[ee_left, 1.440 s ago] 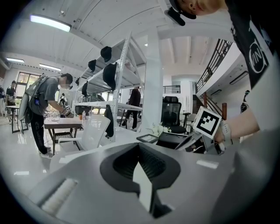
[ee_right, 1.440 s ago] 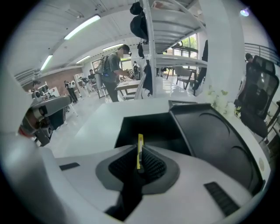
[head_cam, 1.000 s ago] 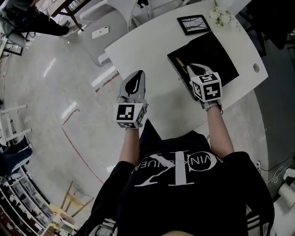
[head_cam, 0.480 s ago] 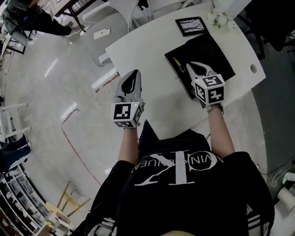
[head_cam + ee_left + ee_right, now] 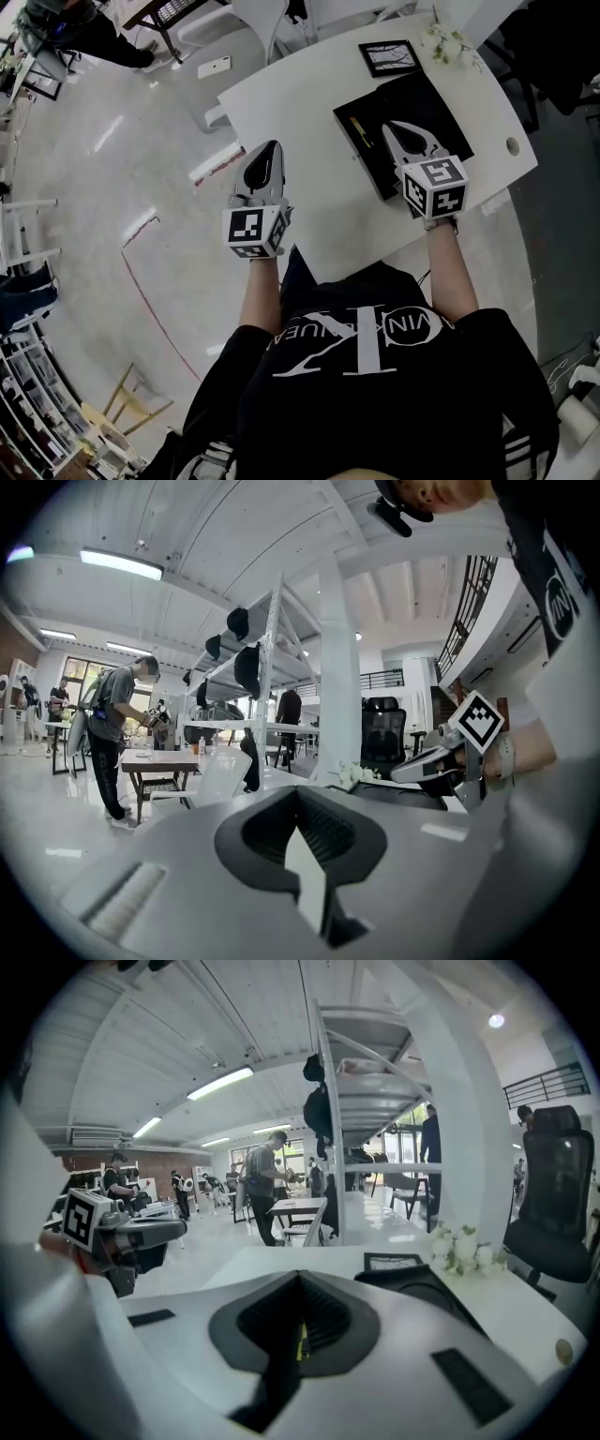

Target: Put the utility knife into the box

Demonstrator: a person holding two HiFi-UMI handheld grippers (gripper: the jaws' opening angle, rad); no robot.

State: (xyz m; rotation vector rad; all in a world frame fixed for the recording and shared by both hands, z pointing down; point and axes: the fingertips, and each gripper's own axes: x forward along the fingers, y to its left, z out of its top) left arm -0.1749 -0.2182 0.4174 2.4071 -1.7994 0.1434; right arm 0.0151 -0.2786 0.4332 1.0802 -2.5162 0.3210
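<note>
A yellow utility knife (image 5: 359, 127) lies along the left side of a flat black box (image 5: 427, 108) on the white table (image 5: 309, 103). My right gripper (image 5: 388, 125) hovers over the box, just right of the knife, jaws shut with nothing in them. In the right gripper view a yellow sliver of the knife (image 5: 300, 1340) shows through the gap behind the shut tips of the right gripper (image 5: 298, 1275). My left gripper (image 5: 273, 143) hangs over the table's left edge, shut and empty; in its own view the left gripper (image 5: 298, 791) points across the room.
A framed picture (image 5: 389, 56) and a small bunch of white flowers (image 5: 445, 39) sit beyond the box. A white chair (image 5: 202, 42) stands off the table's far left. A round cable hole (image 5: 512, 145) is near the right rim.
The right gripper has drifted slightly right, away from the knife. Both grippers stay shut, and the knife has not moved.
</note>
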